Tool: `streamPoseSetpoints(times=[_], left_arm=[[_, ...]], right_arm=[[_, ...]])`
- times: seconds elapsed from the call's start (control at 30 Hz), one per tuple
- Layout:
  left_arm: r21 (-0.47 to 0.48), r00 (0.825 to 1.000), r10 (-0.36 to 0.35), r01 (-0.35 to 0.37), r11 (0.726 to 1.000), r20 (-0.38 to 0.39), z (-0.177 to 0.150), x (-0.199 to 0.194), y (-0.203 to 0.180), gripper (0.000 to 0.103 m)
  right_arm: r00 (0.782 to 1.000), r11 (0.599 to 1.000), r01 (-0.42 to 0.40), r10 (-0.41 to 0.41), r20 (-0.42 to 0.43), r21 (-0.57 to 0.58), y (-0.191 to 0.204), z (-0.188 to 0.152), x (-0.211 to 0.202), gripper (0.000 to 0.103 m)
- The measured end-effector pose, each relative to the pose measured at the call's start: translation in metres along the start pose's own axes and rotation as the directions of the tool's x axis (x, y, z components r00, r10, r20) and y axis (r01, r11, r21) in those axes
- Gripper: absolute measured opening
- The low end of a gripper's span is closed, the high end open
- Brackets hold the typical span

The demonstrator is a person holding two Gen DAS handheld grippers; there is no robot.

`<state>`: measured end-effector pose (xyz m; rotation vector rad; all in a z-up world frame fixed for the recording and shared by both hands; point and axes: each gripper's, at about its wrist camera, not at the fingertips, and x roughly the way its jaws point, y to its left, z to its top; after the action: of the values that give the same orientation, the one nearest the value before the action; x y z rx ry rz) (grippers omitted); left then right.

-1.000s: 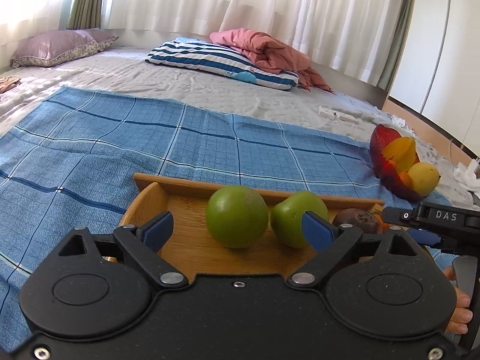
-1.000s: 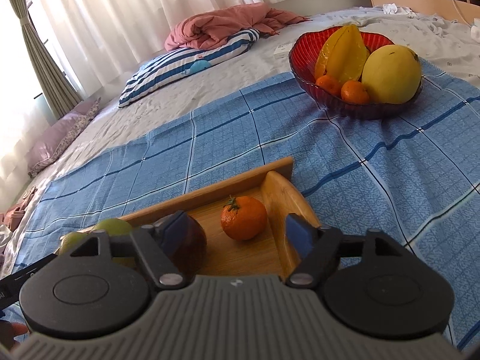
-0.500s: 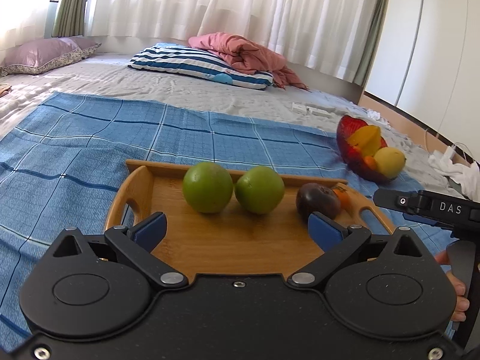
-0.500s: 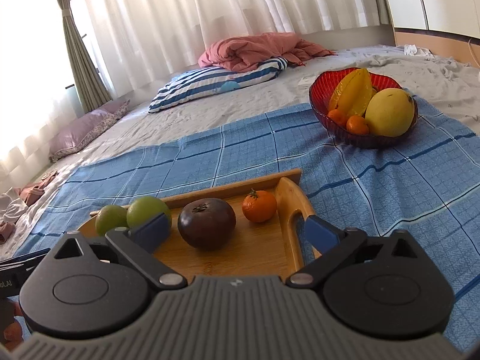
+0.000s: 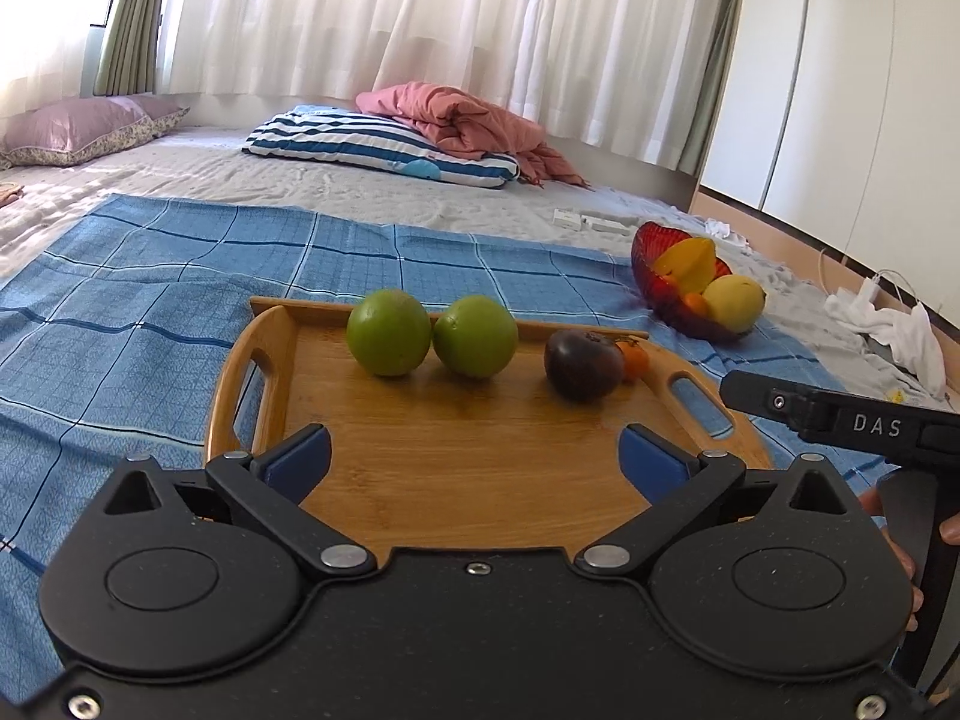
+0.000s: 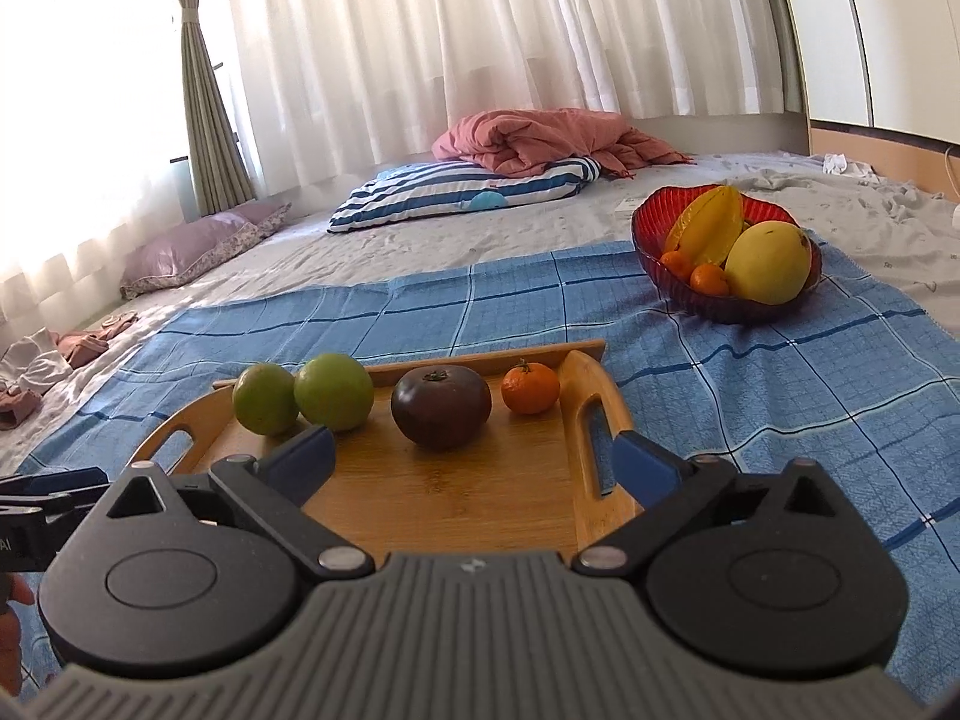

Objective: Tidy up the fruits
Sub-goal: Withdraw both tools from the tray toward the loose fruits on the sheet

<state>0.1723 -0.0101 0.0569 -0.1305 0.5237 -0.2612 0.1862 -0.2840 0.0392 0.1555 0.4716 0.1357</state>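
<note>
Right view: mandarin [image 6: 530, 387] clear (left view: half-hidden behind dark fruit [image 5: 582, 364]).

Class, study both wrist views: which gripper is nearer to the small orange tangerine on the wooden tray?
Right. The right gripper sits open at the tray's tangerine end. The left gripper, also open, faces the two green fruits at the opposite end.

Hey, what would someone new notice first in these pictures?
Probably the wooden tray on the blue checked cloth, carrying two green fruits, a dark purple fruit and a small orange in a row. Behind, right, a red bowl holds yellow fruit.
</note>
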Motion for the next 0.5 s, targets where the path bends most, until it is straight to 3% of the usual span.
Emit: streamPoseSetpoints(times=[0.5], left_arm=[[0.033,0.997,0.031,-0.033,0.999,0.066,-0.041,-0.037,-0.012,0.103]], right_arm=[[0.996,0.994,0.079,-0.075,0.049,-0.076,0.007,-0.045,-0.036,0.103]])
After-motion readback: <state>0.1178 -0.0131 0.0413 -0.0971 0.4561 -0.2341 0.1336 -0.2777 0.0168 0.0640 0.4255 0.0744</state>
